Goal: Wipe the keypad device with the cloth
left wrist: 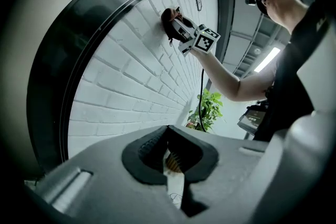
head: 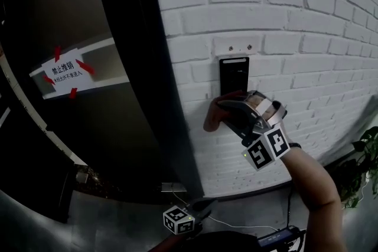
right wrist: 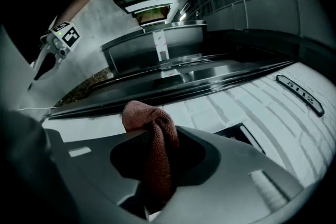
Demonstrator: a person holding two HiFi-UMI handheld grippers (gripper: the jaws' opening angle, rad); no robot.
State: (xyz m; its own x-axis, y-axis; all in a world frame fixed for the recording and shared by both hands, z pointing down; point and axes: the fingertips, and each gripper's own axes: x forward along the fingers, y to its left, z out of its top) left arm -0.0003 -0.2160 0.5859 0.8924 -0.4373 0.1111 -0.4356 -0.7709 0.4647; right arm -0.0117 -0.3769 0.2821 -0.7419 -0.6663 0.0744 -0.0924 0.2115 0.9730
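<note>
Cloth (right wrist: 155,155) sits bunched, clamped in the jaws of the right gripper (head: 227,110), just below the keypad (head: 234,74) on the brick wall (head: 283,20) at centre frame. Best to slide it up, press flat and wipe top to bottom. Left gripper (head: 201,209), at the bottom edge, hangs closed on nothing.

The head view looks steeply down along the white brick wall (head: 295,20) from close by. The left gripper view looks up that wall from below, catching the right claw (left wrist: 170,22). The right gripper view, near the wall, catches the left claw (right wrist: 39,72).
</note>
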